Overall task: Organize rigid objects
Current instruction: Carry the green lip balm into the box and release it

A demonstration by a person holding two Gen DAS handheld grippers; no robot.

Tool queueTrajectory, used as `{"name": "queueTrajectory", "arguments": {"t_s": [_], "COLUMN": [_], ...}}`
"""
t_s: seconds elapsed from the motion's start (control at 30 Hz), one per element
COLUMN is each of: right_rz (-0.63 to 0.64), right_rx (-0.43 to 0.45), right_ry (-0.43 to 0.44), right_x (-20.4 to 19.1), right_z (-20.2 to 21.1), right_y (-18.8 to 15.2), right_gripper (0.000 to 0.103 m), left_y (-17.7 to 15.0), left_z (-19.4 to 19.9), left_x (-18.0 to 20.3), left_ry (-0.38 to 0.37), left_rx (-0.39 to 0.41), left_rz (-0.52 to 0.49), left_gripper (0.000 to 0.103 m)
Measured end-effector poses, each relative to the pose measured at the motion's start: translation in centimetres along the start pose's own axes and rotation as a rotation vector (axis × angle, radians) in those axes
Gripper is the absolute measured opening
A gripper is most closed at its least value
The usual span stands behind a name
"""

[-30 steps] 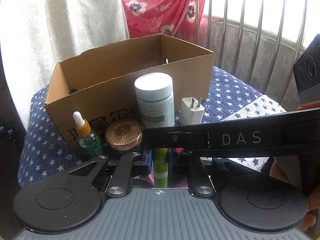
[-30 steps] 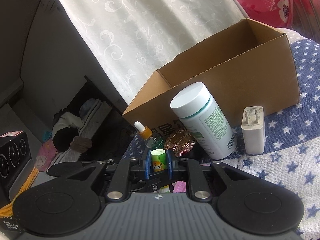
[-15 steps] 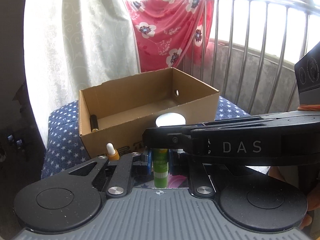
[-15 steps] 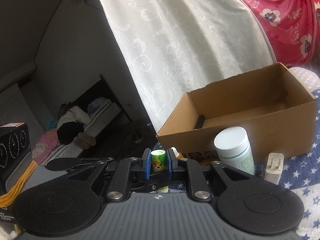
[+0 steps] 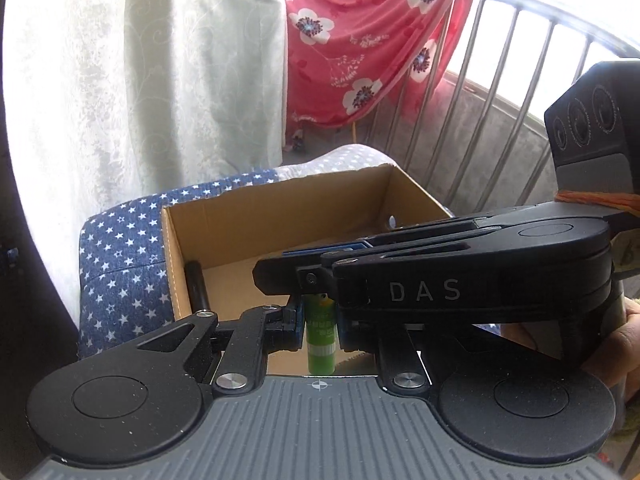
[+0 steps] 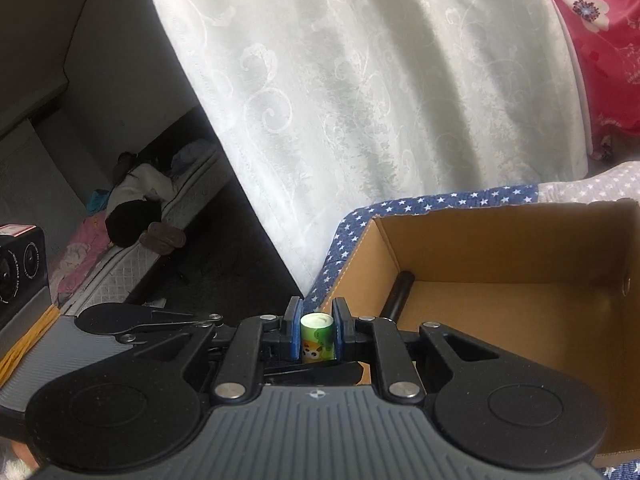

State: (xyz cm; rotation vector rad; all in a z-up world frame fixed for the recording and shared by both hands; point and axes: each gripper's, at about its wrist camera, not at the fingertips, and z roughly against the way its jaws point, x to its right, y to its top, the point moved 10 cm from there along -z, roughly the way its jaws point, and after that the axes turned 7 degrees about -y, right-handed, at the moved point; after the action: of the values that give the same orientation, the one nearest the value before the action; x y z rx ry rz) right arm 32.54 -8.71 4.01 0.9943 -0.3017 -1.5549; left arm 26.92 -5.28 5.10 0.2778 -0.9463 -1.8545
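Note:
A small green tube (image 5: 319, 330) with a cartoon label (image 6: 316, 340) stands upright, and both grippers are on it. My left gripper (image 5: 320, 320) is shut on its lower part. My right gripper (image 5: 312, 280) reaches across from the right and clamps the tube's top; in the right wrist view its blue pads (image 6: 295, 330) press both sides of the tube. The tube hangs above the near edge of an uncovered cardboard box (image 5: 280, 216) (image 6: 500, 240). A black cylinder (image 5: 198, 284) (image 6: 398, 292) lies along the box's left wall.
The box sits on a blue star-print cloth (image 5: 120, 260). A white curtain (image 5: 180, 80) hangs behind it, with a red floral cloth (image 5: 360, 40) and metal railings (image 5: 500, 100) to the right. A hand (image 5: 616, 344) holds the right gripper. The floor lies low on the left (image 6: 220, 248).
Both grippers rose with the green tube and moved forward over the box. The bottles, gold lid and white charger in front of the box dropped out of view; the box's inside now shows.

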Motion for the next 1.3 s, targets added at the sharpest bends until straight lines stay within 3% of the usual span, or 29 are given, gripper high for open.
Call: {"name": "queueTrajectory", "arguments": {"t_s": [0.1,0.33,0.53,0.7,1.03,1.3], "right_rz": [-0.058,-0.117,-0.112,-0.112,-0.121,-0.166], "right_rx": [-0.111,-0.263,-0.337,-0.390,-0.347,-0.244], "right_ry": [-0.010,-0.024,-0.028,-0.080,-0.123,-0.066], "right_x": [2.9,6.5,7.4,8.7,10.2,9.2], "right_z": [-3.7,-9.5,-13.3,-16.5,-15.5,-9.0], "right_y": [0.2,0.5,1.7,2.1,3.3,4.5], "right_gripper": [0.017,0.017,0.017,0.017,0.019,0.019], "left_y": [0.1,0.4,0.8,1.2,1.9,2.5], "left_z": [-3.4,-8.6,-10.0,-10.4,-9.1,-4.5], "left_x": [-1.9,-6.0,-7.9,-9.0,-8.6,-6.8], "left_ry": [0.004,0.061,0.145,0.200,0.217,0.188], "left_rx": [-0.072,-0.185,-0.215,-0.227,-0.177,-0.080], "left_rz": [0.047,0.099,0.101,0.092,0.083,0.077], "left_gripper": [0.015,0.015,0.016,0.021,0.027,0.028]}}
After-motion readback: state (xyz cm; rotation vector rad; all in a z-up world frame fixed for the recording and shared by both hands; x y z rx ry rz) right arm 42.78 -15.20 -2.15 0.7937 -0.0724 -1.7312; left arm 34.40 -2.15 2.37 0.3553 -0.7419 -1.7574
